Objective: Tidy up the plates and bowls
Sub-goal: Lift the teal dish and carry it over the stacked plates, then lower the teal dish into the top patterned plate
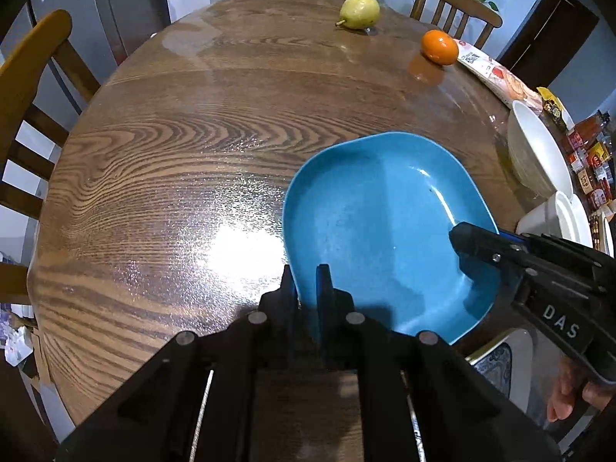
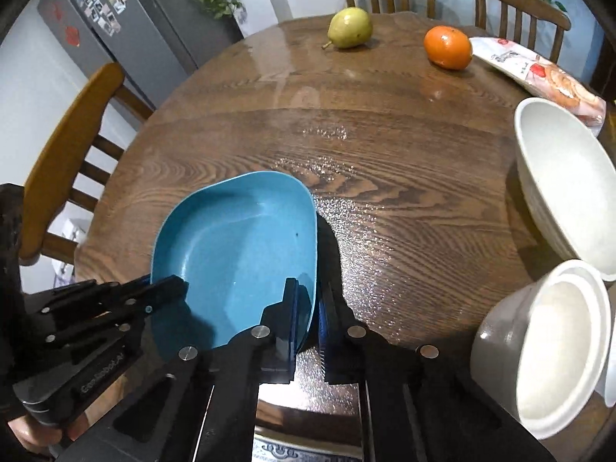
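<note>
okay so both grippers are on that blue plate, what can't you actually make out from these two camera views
- Patterned dish under the blue plate: left wrist view shows a sliver, right wrist view cuts it at the bottom edge.
- White bowls: the right edge crops them in both views, so their count is unclear.
- Snack packet: print too small to read.
- Whether the plate's underside touches the table: hidden by the plate.

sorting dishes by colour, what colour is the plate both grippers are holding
Solid blue plate, clearest in the left wrist view.

Glossy wood-grain table [image 1: 161,177], smooth blue plate [image 1: 377,223]
</note>
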Available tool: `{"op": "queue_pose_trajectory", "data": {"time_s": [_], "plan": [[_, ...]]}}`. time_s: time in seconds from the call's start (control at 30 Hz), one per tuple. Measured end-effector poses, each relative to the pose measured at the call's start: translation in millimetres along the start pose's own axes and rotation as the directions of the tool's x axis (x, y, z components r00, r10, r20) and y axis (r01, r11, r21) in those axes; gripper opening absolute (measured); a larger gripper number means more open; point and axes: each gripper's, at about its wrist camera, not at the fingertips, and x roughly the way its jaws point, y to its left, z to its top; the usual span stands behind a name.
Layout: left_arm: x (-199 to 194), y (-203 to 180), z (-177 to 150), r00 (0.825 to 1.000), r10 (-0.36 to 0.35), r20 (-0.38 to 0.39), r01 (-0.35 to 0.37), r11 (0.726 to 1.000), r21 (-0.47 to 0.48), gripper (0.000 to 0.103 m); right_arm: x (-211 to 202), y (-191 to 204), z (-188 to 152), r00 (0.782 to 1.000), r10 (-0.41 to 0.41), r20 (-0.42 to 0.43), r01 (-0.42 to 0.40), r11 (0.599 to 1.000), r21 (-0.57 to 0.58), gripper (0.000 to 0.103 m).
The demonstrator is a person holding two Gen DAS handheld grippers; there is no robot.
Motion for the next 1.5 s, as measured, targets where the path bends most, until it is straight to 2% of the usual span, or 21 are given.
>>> {"op": "queue_pose_trajectory", "data": {"time_s": [0.33, 0.73, 1.1, 1.5], "plan": [[-37.2, -21.4, -8.5, 0.996, 0.028, 0.085, -0.032, 0.999, 0.041, 0.008, -46.2, -5.3, -13.9, 0.996, 0.045, 0.077, -0.047, 0.999, 0.021, 0.01], [-62.6, -58.8, -41.3, 0.992, 0.043, 0.119, -0.05, 0.997, 0.06, 0.009, -87.0, -17.8, -55.5, 0.992, 0.066, 0.107, -0.071, 0.997, 0.038, 0.01], [-70.4, -84.5, -81.0, 0.991, 0.094, 0.097, -0.101, 0.992, 0.073, 0.009, -99.4, -33.8, -100.0, 0.994, 0.094, 0.056, -0.096, 0.995, 0.037, 0.01], [-61.1, -88.3, -123.9, 0.994, 0.099, 0.041, -0.101, 0.993, 0.065, 0.009, -96.3, -33.2, -142.0, 0.994, 0.105, -0.024, -0.105, 0.994, 0.028, 0.01]]}}
